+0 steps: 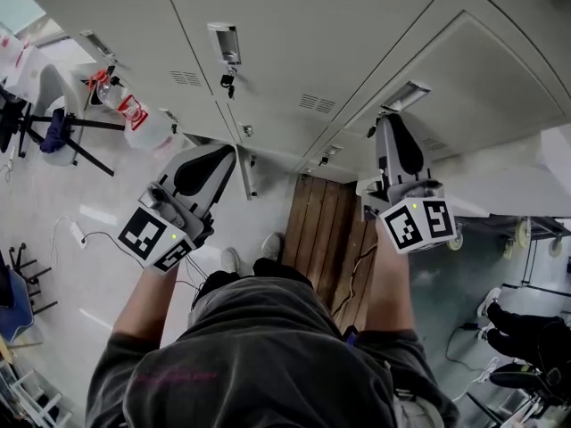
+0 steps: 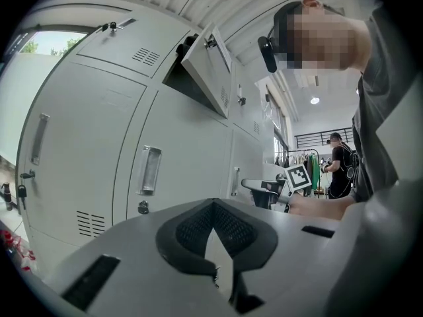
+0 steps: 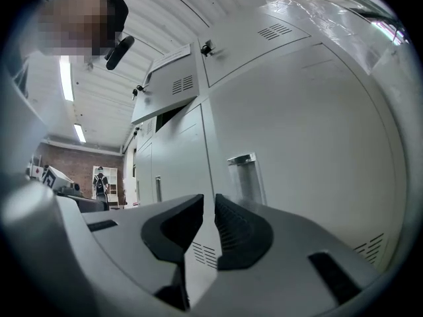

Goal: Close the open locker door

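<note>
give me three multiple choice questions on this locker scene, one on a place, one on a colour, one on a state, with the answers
1. Where is the open locker door?
A) in the upper row
B) in the bottom row, at the floor
C) off its hinges, lying on the floor

2. What colour are the lockers?
A) red
B) pale grey
C) dark blue

3. How do the jaws of the right hand-held gripper stand?
A) clamped on a door handle
B) clamped on a bottle
C) slightly apart, with nothing between them

Answers:
1 A, in the left gripper view it juts out high up.
2 B, every door front is pale grey.
3 C, the right gripper view shows a narrow gap with only the lockers behind it.
</note>
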`<action>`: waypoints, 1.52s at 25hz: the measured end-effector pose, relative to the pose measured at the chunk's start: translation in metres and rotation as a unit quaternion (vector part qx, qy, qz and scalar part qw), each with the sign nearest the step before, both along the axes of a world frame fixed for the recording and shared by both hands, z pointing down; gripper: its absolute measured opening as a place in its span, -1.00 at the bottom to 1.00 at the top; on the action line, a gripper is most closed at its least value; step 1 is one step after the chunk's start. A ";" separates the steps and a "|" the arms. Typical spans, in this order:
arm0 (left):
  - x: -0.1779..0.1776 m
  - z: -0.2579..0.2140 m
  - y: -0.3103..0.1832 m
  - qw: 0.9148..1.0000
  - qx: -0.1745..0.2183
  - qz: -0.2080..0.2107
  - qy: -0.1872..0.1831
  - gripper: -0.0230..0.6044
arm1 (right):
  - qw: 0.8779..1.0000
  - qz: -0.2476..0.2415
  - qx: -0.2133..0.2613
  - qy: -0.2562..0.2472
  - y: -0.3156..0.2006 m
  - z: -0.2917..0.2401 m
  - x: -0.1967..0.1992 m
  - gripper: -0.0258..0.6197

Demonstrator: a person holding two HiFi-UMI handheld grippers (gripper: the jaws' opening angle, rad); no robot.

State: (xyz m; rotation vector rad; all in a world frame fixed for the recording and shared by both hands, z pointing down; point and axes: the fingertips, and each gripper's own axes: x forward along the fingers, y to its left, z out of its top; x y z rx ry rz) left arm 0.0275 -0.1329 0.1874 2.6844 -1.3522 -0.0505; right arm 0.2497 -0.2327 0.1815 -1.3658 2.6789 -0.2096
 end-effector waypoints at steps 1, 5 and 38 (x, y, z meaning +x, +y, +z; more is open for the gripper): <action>-0.004 0.000 0.005 1.000 0.000 0.000 0.001 -0.88 | 1.000 -0.003 -0.002 0.003 0.007 0.001 -0.006 -0.72; -0.027 0.003 0.027 1.000 0.001 0.000 0.005 -0.88 | 1.000 -0.014 -0.007 0.014 0.036 0.005 -0.034 -0.72; -0.187 0.189 0.092 0.994 -0.094 -0.052 0.007 -0.88 | 0.977 -0.120 -0.162 0.066 0.121 0.236 -0.243 -0.71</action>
